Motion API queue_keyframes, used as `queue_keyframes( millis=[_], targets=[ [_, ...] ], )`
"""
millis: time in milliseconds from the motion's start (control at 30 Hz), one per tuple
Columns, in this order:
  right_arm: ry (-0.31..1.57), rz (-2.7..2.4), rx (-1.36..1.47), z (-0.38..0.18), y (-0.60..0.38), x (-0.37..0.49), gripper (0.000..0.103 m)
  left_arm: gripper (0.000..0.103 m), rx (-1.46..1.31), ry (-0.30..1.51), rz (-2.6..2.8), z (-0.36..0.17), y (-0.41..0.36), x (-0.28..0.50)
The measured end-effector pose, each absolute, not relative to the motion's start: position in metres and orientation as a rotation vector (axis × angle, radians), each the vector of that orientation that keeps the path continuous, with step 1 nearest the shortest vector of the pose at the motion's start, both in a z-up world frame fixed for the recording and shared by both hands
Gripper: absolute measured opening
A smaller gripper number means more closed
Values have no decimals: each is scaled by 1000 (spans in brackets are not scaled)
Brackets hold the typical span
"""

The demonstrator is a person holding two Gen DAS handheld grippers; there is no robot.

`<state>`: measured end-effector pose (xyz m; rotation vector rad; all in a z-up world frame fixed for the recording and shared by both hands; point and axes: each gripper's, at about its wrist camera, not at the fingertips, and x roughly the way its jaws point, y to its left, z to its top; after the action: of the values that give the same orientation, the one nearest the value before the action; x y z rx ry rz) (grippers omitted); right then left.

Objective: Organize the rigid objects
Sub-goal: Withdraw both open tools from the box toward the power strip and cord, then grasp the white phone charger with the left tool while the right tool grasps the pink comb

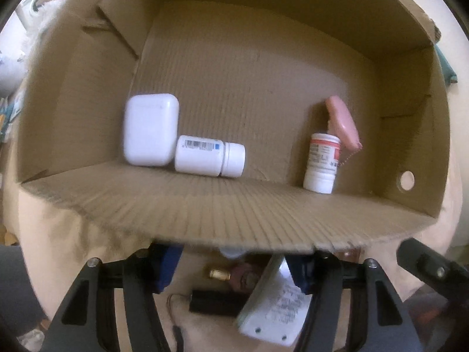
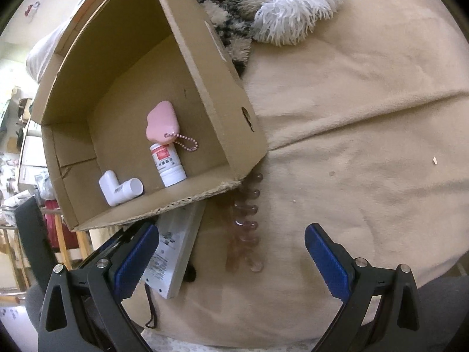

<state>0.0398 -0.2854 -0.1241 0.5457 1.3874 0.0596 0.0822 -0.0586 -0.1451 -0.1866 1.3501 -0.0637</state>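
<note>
Nearest our left lens, the left gripper (image 1: 234,267) has its blue pads spread wide, with the front wall of the cardboard box (image 1: 222,214) just above them and a white flat device (image 1: 272,302) lying tilted between them; we cannot tell whether either pad touches it. A black block (image 1: 217,302) and a small brass-coloured piece (image 1: 219,274) lie beside it, half hidden under the box edge.

Our right gripper (image 2: 231,261) is likewise wide open and holds nothing. The white flat device (image 2: 173,252) sits just beside its left pad, and a row of clear pinkish beads (image 2: 246,220) lies on the beige blanket (image 2: 366,132) between the fingers, a little ahead of them. The box (image 2: 205,58) stands ahead and to the left, its near corner frayed.

Inside the box, against the near wall, we see a white rounded case (image 1: 151,129) touching a white bottle (image 1: 209,160) that lies on its side, barcode up. Well apart, to the right, a second white bottle with a red label (image 1: 321,162) lies pointing at the wall, and a pink charm (image 1: 343,123) with a bead chain rests against it.

The printing on the bottles and the device is too blurred to read. A white fluffy cloth (image 2: 296,8) lies beyond the box.
</note>
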Motion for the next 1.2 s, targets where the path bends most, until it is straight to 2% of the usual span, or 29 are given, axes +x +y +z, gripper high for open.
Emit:
queue_keyframes(
  millis=[100, 133, 333, 367, 400, 500, 733, 933, 967, 1033, 1200],
  targets=[
    [1387, 54, 551, -123, -292, 39, 103, 52, -221, 1369, -72, -158, -55, 92],
    [1390, 51, 556, -125, -293, 39, 103, 39, -225, 1355, -77, -159, -53, 91],
    [1440, 51, 601, -139, -299, 38, 103, 39, -165, 1370, -96, -153, -50, 84],
    [1446, 54, 599, -141, -299, 39, 95, 39, -158, 1374, -86, -153, -47, 83],
    [1459, 62, 594, -144, -297, 41, 79, 39, -148, 1375, -75, -151, -44, 81],
    [1507, 70, 515, -155, -282, 47, 56, 39, -125, 1356, -48, -146, -33, 69],
    [1521, 44, 113, -166, -229, 65, 56, 39, -91, 1348, 33, -138, -8, 65],
    [1465, 42, -18, -168, -213, 69, 57, 39, -102, 1373, 74, -157, -4, 68],
    [1456, 46, -35, -167, -210, 68, 54, 39, -98, 1372, 75, -157, -3, 68],
    [1441, 46, -50, -163, -212, 66, 39, 39, -90, 1366, 76, -160, -8, 64],
    [1432, 68, -21, -156, -215, 60, 36, 39, -97, 1364, 85, -155, -16, 57]
  ],
)
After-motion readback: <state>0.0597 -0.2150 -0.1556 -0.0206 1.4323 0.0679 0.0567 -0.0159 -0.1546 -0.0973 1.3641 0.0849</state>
